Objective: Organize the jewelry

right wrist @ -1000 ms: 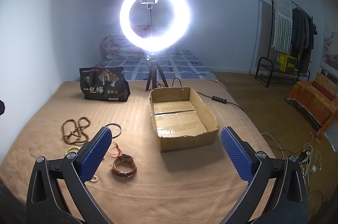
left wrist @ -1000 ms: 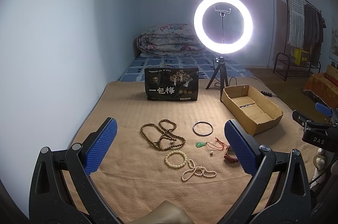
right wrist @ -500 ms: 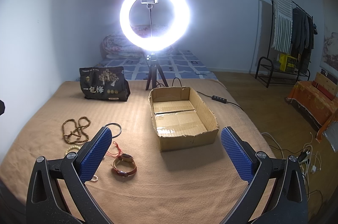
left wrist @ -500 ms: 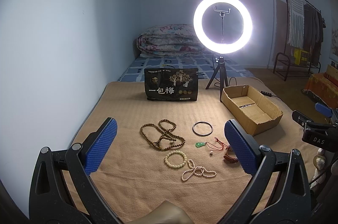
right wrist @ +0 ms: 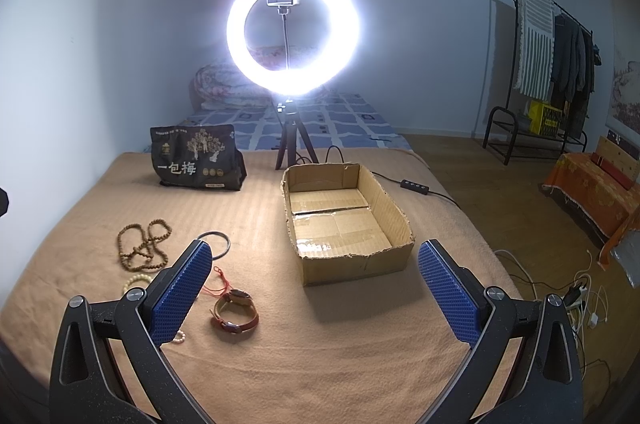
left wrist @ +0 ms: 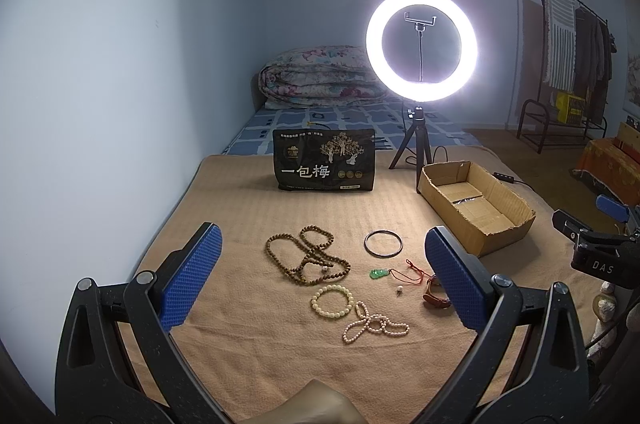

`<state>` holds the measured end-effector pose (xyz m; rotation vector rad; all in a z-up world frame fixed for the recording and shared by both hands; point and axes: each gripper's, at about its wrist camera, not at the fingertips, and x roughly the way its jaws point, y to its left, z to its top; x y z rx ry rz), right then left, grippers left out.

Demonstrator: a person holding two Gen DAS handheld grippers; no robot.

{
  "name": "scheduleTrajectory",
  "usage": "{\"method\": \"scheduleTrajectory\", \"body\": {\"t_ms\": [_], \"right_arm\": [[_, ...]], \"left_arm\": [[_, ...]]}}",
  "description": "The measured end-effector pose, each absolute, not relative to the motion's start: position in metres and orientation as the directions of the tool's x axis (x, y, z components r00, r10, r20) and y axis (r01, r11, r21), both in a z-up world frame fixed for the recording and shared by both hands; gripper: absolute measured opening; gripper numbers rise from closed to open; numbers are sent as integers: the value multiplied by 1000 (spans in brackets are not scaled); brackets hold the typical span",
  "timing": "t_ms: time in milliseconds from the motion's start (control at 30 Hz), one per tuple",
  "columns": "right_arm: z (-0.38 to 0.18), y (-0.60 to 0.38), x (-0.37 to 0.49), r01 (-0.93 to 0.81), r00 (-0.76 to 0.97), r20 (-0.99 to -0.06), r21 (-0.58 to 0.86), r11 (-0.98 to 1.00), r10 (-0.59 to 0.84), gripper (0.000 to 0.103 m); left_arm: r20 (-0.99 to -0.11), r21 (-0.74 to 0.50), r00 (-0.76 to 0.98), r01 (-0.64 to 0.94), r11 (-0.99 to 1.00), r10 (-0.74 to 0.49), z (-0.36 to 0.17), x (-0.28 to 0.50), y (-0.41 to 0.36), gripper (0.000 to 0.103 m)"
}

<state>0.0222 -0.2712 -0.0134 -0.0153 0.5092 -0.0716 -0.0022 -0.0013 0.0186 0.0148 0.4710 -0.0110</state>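
Hovering above the tan blanket, the left hand-held gripper has its blue pads spread wide with nothing between them. In the left wrist view the jewelry lies loose at centre frame: a brown bead necklace, a dark bangle, a green pendant on a red cord, a cream bead bracelet, a pale pearl strand and a watch half hidden behind the right pad. The open cardboard box sits at the right of the frame, well apart from the pieces and empty as far as can be seen. A black snack bag and a ring light stand behind.

In the right wrist view the right hand-held gripper is also wide open and empty. The watch lies just beside its left pad at lower left, and the box is straight ahead at centre.

Nothing looks sorted yet. A sound first move would be to drop the right gripper squarely over the watch, pinch the strap rather than the face, and press lightly so the blanket does not bunch. Soft bead strands may slip, so gather them at a doubled section.
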Motion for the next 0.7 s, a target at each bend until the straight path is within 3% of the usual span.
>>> {"method": "scheduleTrajectory", "body": {"t_ms": [700], "right_arm": [[-19, -269, 22, 60, 866, -495, -36, 998, -70, 102]], "left_arm": [[-457, 16, 889, 12, 1000, -3, 12, -3, -1, 103]]}}
